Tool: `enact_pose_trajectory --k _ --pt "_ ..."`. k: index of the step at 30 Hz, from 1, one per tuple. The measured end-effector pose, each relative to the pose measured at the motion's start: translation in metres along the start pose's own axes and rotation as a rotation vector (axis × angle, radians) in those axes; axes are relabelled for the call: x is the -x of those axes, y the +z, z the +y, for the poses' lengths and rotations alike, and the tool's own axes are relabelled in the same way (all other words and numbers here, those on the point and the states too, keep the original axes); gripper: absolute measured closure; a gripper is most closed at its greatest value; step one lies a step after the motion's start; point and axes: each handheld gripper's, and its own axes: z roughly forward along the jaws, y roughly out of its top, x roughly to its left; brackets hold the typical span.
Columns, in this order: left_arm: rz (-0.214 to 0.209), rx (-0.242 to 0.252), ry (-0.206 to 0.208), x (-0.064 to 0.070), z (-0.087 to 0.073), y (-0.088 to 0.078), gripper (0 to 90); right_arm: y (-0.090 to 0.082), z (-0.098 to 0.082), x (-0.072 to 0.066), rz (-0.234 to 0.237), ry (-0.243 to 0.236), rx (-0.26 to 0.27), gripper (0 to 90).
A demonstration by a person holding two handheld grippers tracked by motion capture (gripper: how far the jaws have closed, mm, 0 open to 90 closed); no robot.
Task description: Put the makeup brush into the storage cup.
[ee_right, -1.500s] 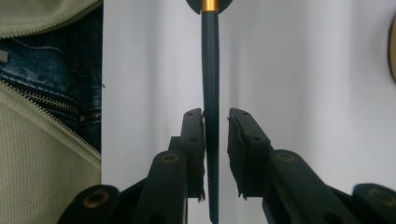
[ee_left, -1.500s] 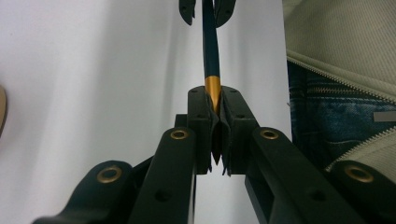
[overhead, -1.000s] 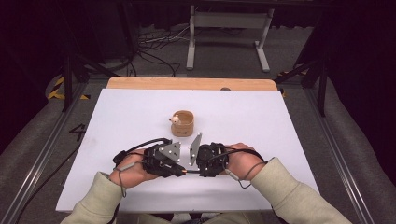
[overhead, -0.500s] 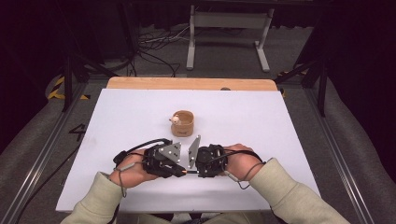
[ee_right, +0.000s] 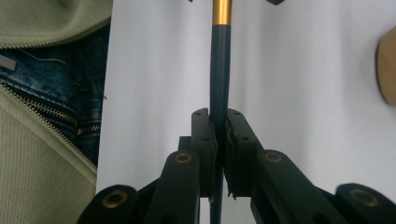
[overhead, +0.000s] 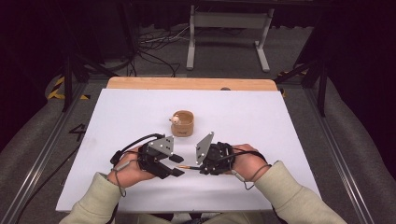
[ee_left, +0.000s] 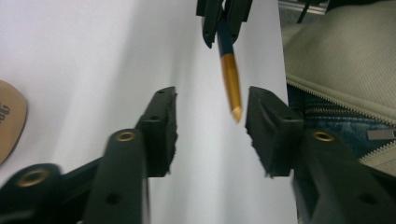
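Observation:
My right gripper [overhead: 201, 167] is shut on a dark teal pen [ee_right: 220, 60] with a gold end, holding it level just above the white table [overhead: 261, 126]. The pen [overhead: 187, 166] points left at my left gripper [overhead: 178, 165]. In the left gripper view, the left gripper [ee_left: 211, 107] is open and the pen's gold tip [ee_left: 231, 84] reaches in between its jaws, close to the right one, touching neither. The right gripper [ee_left: 224, 14] shows beyond it, clamped on the teal shaft. The right gripper [ee_right: 218, 119] grips the pen near its middle.
A small wooden cup [overhead: 182, 123] with a little pale figure on its rim stands a short way beyond the grippers, mid-table. The cup's edge [ee_left: 10, 119] also shows at the left gripper view's left. The person's beige sleeves and jeans [ee_right: 74, 107] lie at the near table edge.
The two grippers have drawn slightly apart, the right one shifting a little to the right. The cup has stayed put.

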Motion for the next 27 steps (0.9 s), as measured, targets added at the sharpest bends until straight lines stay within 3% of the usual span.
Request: enact_pose_trajectory --k 2,7,11,12,15,17,18,27 --pt "0.014 0.007 -0.013 -0.001 -0.002 0.000 38.9 -0.003 -0.003 0.001 -0.013 0.005 0.027 84.3" --pt "0.033 0.044 -0.039 -0.002 -0.007 -0.005 29.0 -0.010 -0.009 0.002 -0.034 0.018 0.100 84.3" --pt "0.053 0.065 -0.060 -0.002 -0.011 -0.008 25.5 -0.014 -0.013 0.003 -0.048 0.030 0.140 84.3" --pt "0.054 0.083 -0.076 -0.003 -0.013 -0.010 23.4 -0.017 -0.017 0.004 -0.056 0.046 0.190 84.3" --pt "0.046 0.099 -0.084 -0.004 -0.017 -0.012 18.9 -0.019 -0.020 0.005 -0.069 0.064 0.228 84.3" --pt "0.060 0.110 -0.096 -0.004 -0.019 -0.013 17.8 -0.023 -0.026 0.008 -0.098 0.101 0.312 84.3" --pt "0.081 0.120 -0.105 -0.004 -0.021 -0.015 17.3 -0.024 -0.027 0.009 -0.105 0.111 0.330 84.3" --pt "0.115 0.192 -0.148 -0.007 -0.031 -0.021 12.5 -0.030 -0.035 0.013 -0.172 0.165 0.472 84.2"
